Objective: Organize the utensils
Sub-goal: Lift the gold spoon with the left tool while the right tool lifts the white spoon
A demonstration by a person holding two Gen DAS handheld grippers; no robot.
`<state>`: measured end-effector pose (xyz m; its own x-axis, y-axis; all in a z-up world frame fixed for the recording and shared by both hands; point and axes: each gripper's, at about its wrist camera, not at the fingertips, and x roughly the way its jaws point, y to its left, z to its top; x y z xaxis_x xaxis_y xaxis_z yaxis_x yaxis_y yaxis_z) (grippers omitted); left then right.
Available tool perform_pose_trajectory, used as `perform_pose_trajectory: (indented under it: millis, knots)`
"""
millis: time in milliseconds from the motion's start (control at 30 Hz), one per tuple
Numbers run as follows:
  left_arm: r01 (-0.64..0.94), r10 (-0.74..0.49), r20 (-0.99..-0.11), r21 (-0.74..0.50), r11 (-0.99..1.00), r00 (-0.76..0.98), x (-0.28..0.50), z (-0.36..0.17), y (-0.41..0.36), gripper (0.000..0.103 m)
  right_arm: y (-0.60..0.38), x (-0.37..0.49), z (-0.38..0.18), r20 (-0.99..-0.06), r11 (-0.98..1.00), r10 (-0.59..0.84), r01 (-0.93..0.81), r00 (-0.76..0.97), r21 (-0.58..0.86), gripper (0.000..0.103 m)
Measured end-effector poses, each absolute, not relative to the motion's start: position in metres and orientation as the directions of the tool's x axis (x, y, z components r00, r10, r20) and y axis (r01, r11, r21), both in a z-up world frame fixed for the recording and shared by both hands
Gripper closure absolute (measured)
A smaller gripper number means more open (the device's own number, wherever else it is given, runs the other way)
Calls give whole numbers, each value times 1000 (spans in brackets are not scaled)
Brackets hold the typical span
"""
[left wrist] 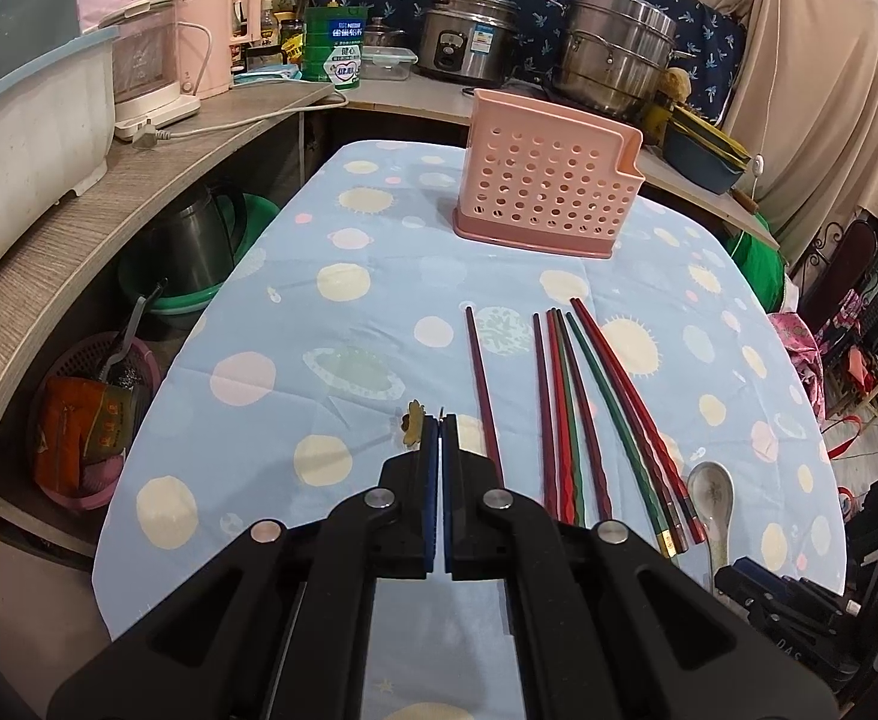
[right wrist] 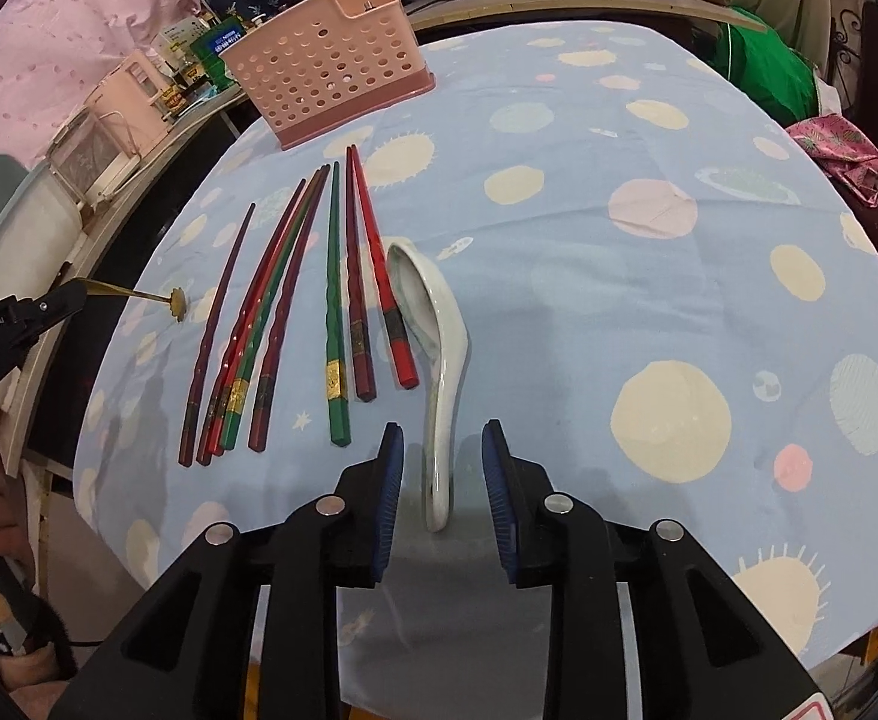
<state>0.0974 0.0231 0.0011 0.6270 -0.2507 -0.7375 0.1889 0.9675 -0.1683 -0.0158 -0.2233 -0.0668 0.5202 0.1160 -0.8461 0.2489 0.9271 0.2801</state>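
The left tongs (left wrist: 441,420) slant down toward the counter (left wrist: 379,228), their pads pressed together on the thin handle of a small gold spoon (left wrist: 413,423). In the right wrist view that spoon (right wrist: 139,294) juts out level from the tongs at the left edge, its flower-shaped end pointing right, above the cloth beside the chopsticks.

The right tongs (right wrist: 444,441) tilt more steeply down at the near edge, standing narrowly apart. A white ceramic spoon (right wrist: 433,354) lies flat between them, touched by neither pad. Its long axis runs near to far: handle end toward the tongs, bowl at the far end, leaning a little left against the red chopsticks.

The chopsticks (right wrist: 295,312) lie in a loose row left of it, thick ends near, tips toward the pink holder (right wrist: 325,72), which stands upright at the far side.
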Motion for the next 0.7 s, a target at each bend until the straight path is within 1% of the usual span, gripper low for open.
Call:
perform_pose_trajectory:
  millis: [133,167,200,400,700]
  knots:
    - [189,-250,-738,-168,968,627,97,1,23,103,-224,-17,-69,-850,928,109,253,515,273,89]
    - [188,-250,-738,-168,968,627,97,1,23,103,-223,-18,-69,-851,929,110,252,513,272,93]
    - [189,-251,-738,-168,967,626,97,1,23,103,-223,-19,-69,-853,930,112,249,510,271,96]
    - [195,-255,-732,-168,966,632,94,3,23,103,-221,-24,-50,-835,941,83,234,545,246,97]
    - [203,-266,-687,-173,964,676,103,29,25,103,-239,8,15,-745,948,28,219,666,232,96]
